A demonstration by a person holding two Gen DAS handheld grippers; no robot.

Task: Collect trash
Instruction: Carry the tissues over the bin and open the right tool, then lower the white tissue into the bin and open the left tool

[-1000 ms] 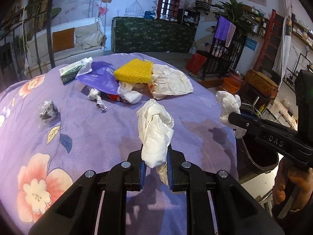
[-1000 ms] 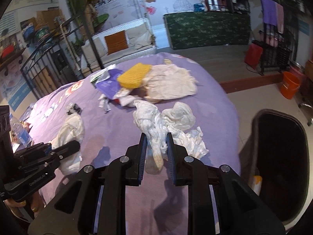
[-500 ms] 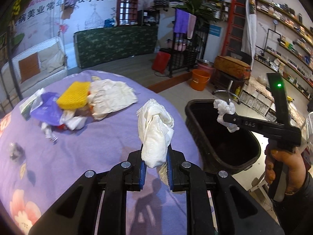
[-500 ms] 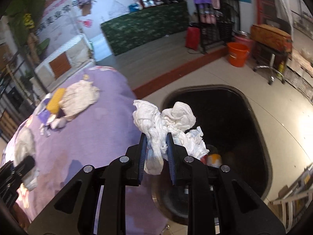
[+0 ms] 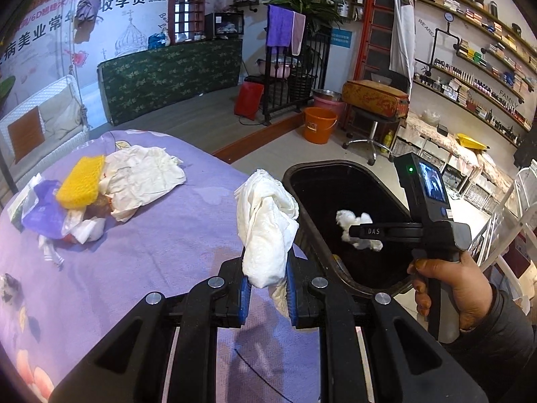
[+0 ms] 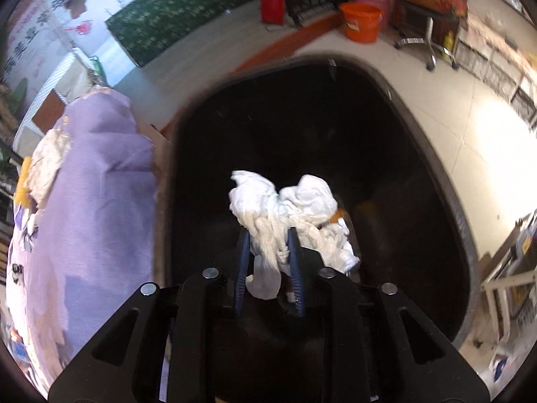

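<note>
Presently, in the left wrist view, the litter pile point(image 5: 84, 201) lies at centre left on the purple tablecloth point(image 5: 161, 262): a yellow sponge-like block point(image 5: 80, 186), crumpled white paper point(image 5: 141, 174) and a purple plastic bag point(image 5: 43, 213), all touching or overlapping. At lower centre the left gripper point(image 5: 266, 288) has its jaws pinching a white tissue wad point(image 5: 266, 225), which stands above the pads over the cloth's edge, just beside the black bin point(image 5: 339, 198). At centre right the right gripper point(image 5: 355, 231) holds a second white wad point(image 5: 357, 230) over the bin's mouth.

In the right wrist view, the same gripper point(image 6: 268, 252) sits at lower centre, jaws clamped on the crumpled tissue point(image 6: 288, 215), with the bin interior directly beyond.

Judgement: both wads are light, soft and compressible, not fragile; they may cling to the pads on release. The low pinch through the bulk looks sound. Remaining paper is best taken at a thick fold, the sponge-like block across its narrow sides.
</note>
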